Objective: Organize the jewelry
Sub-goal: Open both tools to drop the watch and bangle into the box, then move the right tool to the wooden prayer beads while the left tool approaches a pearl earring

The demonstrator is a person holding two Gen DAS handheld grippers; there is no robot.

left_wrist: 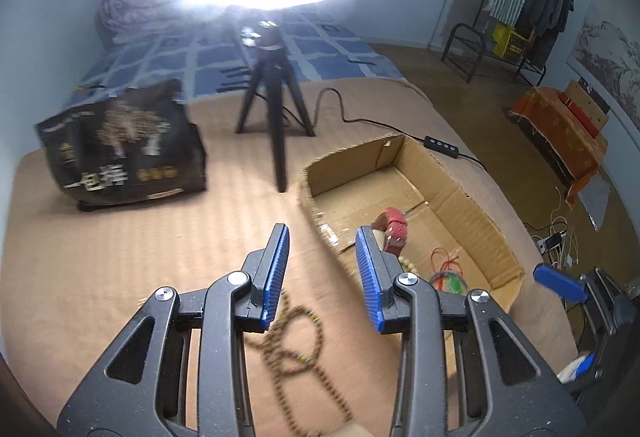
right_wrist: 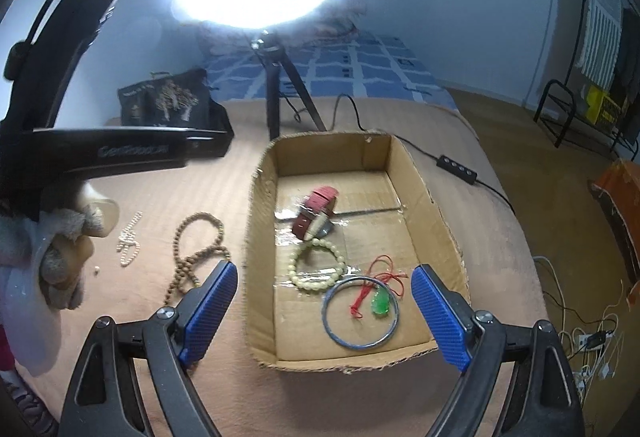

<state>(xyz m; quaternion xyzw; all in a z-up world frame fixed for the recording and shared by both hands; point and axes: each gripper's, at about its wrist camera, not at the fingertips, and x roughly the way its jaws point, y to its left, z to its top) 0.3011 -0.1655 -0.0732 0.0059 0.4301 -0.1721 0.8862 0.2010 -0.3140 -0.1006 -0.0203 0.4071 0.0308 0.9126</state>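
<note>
A cardboard box (right_wrist: 440,205) lies on the tan bed cover; it also shows in the left wrist view (left_wrist: 472,205). In it lie a red watch (right_wrist: 316,205), a pale bead bracelet (right_wrist: 318,265), a blue bangle (right_wrist: 360,317) and a green pendant on red cord (right_wrist: 380,303). A brown bead necklace (right_wrist: 192,249) and a small white bead chain (right_wrist: 129,243) lie left of the box. My left gripper (left_wrist: 322,249) is open and empty above the brown necklace (left_wrist: 296,341). My right gripper (right_wrist: 324,285) is open and empty over the box's near end.
A ring light on a black tripod (right_wrist: 276,105) stands behind the box, its cable and switch (right_wrist: 456,169) to the right. A black printed bag (left_wrist: 124,149) sits at the back left. The bed's right edge drops to a floor with cables (right_wrist: 588,341).
</note>
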